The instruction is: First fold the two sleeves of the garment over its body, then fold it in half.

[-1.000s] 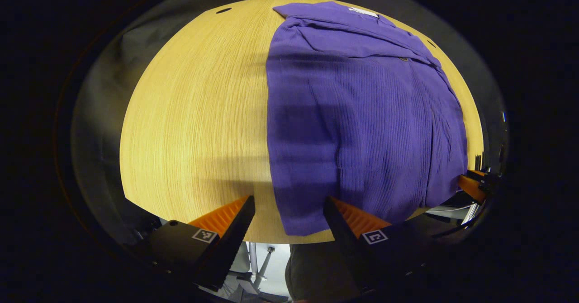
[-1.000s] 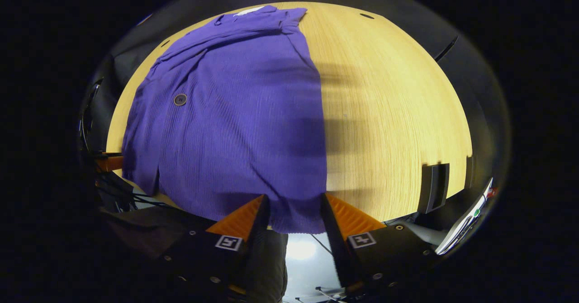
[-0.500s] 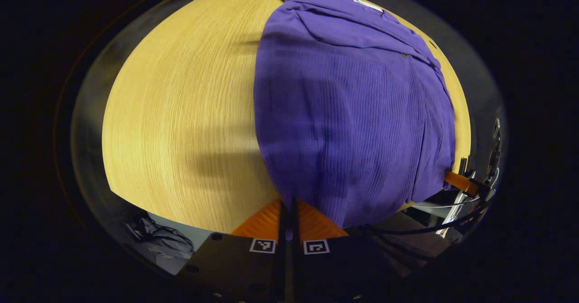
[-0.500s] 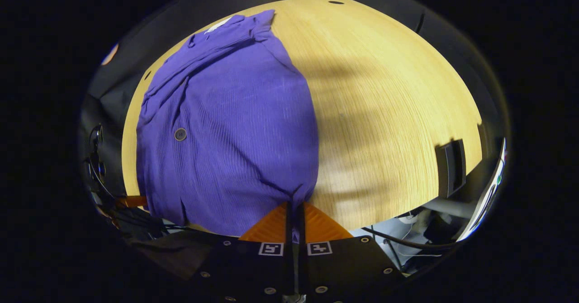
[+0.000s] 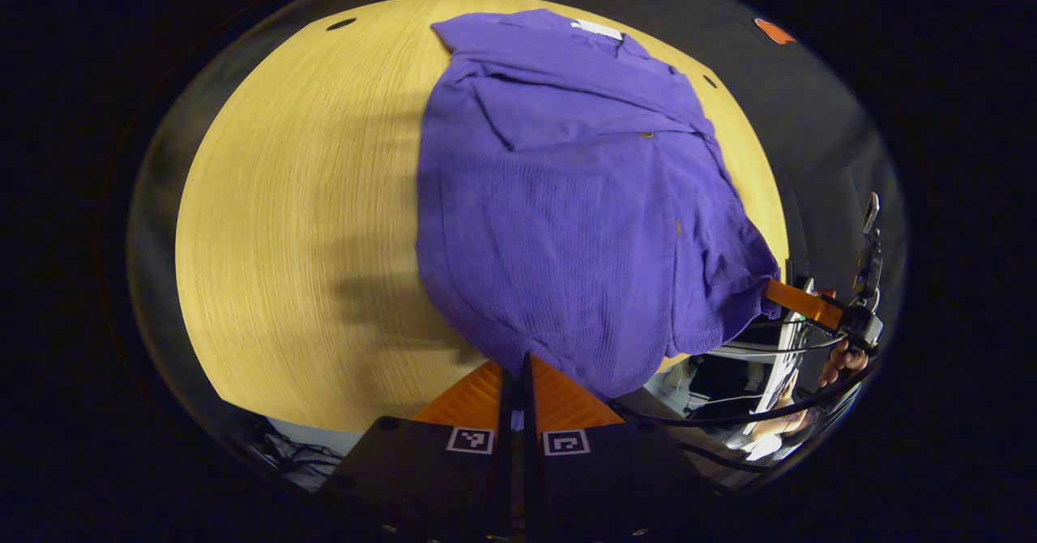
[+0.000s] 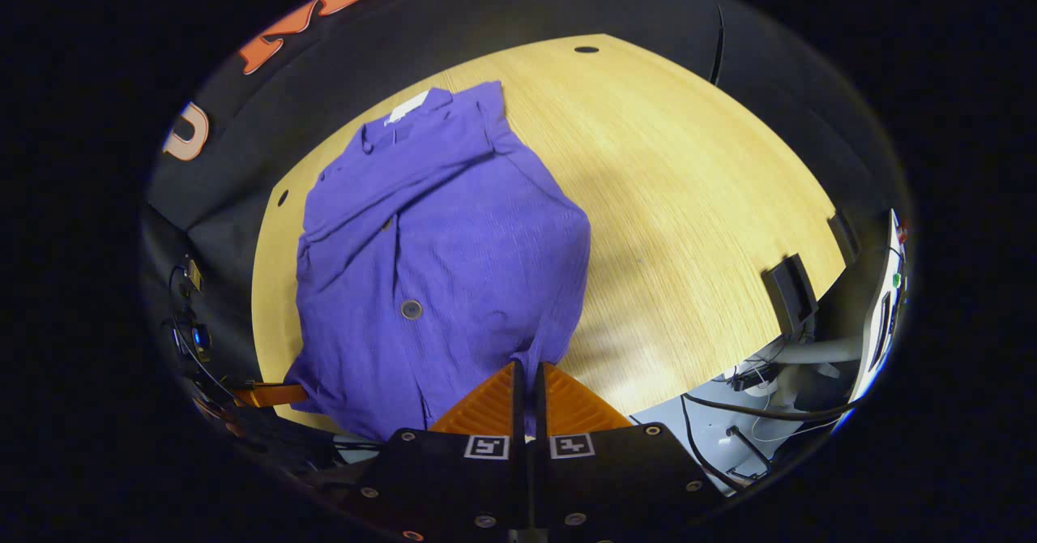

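Left gripper view: garment (image 5: 567,203) hem in tool (image 5: 515,365)

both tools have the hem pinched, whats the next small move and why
Probably carry the hem forward toward the collar. Left tool and right tool are shut on the shirt's near corners, the sleeves already lie across its body, and the hem is raised off the table.

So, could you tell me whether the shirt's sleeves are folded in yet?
Yes. Both sleeves lie crossed over the shirt near the collar; no sleeve spreads onto the table.
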### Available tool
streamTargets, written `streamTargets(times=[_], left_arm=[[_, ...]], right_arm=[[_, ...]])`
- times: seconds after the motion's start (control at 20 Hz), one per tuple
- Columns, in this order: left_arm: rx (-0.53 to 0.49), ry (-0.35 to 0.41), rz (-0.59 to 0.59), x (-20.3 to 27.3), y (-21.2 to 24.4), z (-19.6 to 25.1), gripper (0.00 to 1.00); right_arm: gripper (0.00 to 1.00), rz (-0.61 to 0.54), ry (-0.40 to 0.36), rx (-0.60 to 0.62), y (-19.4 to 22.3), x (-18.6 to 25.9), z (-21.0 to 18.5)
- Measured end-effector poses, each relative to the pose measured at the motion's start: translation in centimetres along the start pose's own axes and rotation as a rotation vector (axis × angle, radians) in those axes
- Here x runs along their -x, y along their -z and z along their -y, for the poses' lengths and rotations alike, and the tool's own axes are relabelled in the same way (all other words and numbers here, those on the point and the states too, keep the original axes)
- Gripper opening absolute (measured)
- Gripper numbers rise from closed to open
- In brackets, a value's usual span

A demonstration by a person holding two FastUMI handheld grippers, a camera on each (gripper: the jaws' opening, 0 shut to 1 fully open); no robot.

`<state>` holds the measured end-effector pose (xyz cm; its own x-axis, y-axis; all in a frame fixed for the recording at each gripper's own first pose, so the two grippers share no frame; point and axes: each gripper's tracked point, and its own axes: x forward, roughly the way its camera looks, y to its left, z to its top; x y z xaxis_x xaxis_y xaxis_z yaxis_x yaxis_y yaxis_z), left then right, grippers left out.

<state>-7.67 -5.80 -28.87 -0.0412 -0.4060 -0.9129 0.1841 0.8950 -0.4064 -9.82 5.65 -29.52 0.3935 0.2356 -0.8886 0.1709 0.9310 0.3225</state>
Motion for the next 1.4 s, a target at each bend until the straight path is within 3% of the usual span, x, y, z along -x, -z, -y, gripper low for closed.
streamTargets(times=[0.4, 0.7, 0.9, 1.4], left_arm=[[-0.093, 0.026, 0.141, 5.2, -8.4, 1.0, 0.08], [-0.101, -0.053, 0.224, 7.0, -14.5, 0.9, 0.08], [-0.016, -0.103, 0.277, 7.3, -19.3, 0.8, 0.08], [0.070, -0.240, 0.404, 6.1, -30.5, -0.7, 0.08]], right_arm=[[0.04, 0.159, -0.052, 0.072, -9.1, 3.1, -4.7], [0.04, 0.190, -0.117, 0.157, -15.4, 2.6, -5.9], [0.04, 0.184, -0.180, 0.172, -19.6, 0.8, -6.4], [0.03, 0.155, -0.212, 0.215, -28.0, -4.6, -6.0]])
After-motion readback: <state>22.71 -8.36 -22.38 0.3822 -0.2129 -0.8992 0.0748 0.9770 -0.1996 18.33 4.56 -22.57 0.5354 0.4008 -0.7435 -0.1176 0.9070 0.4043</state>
